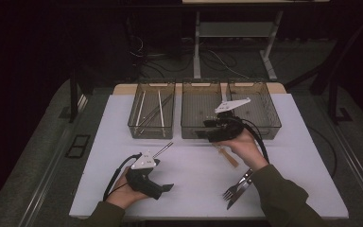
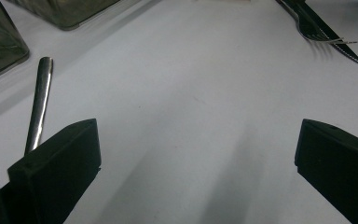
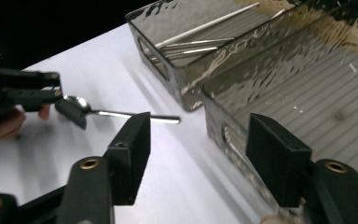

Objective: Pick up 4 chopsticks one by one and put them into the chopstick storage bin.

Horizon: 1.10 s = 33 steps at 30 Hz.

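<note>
no readable text, labels, brands or numbers on anything in view.

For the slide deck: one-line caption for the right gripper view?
Right gripper, jaws open and empty, beside the middle bin; spoon lies by the left gripper.

High view sits above your side, looking forward and down over the whole bench (image 1: 194, 165). Left hand-held gripper (image 2: 196, 154) cam skims low, close to the surface. Right hand-held gripper (image 3: 198, 154) cam faces the bins (image 3: 279, 93) close up. All share the spoon (image 3: 116, 113).
</note>
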Motion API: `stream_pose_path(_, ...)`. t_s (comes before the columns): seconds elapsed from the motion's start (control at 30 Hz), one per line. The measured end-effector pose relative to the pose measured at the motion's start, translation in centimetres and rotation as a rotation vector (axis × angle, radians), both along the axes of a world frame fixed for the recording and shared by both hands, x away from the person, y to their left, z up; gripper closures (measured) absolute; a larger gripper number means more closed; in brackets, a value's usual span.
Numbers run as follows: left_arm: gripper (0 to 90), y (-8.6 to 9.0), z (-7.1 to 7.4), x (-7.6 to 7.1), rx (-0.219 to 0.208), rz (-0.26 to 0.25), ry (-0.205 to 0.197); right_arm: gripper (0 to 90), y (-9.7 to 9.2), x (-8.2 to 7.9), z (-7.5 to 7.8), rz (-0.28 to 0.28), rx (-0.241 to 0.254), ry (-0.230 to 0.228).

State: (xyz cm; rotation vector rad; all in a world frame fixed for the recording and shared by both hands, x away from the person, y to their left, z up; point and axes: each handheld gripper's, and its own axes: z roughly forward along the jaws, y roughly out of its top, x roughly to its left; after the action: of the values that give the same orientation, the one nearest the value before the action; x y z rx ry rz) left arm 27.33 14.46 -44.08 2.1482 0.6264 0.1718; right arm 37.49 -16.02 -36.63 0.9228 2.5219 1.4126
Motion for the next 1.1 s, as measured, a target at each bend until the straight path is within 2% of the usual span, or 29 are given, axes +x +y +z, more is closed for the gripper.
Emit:
stream_pose_path(0.13, 0.0, 0.0, 0.0, 0.0, -0.003, 0.004, -0.003, 31.6, -1.4, -1.1, -0.6, -0.006, 0.011, -0.017)
stream_pose_path(0.2, 0.0, 0.1, 0.0, 0.1, -0.002, 0.004, -0.003, 27.8, -1.9, -1.9, -0.9, -0.042, 0.003, -0.040)
stream_pose_path(0.37, 0.0, 0.1, 0.0, 0.1, -0.005, 0.008, -0.002, 18.8, -3.8, -3.5, -1.9, -0.068, 0.005, -0.060)
stream_pose_path(0.47, 0.0, 0.1, 0.0, 0.1, -0.005, 0.009, -0.002, 17.9, -5.1, -4.6, -2.6, -0.067, 0.007, -0.072)
stream_pose_path(0.63, 0.0, 0.1, 0.0, 0.0, -0.003, 0.011, -0.003, 17.4, -6.7, -6.3, -3.4, -0.106, 0.017, -0.094)
stream_pose_path(1.1, 0.0, 0.1, 0.1, -0.1, -0.003, 0.013, -0.008, 17.4, -11.1, -10.0, -5.9, -0.156, -0.018, -0.092)
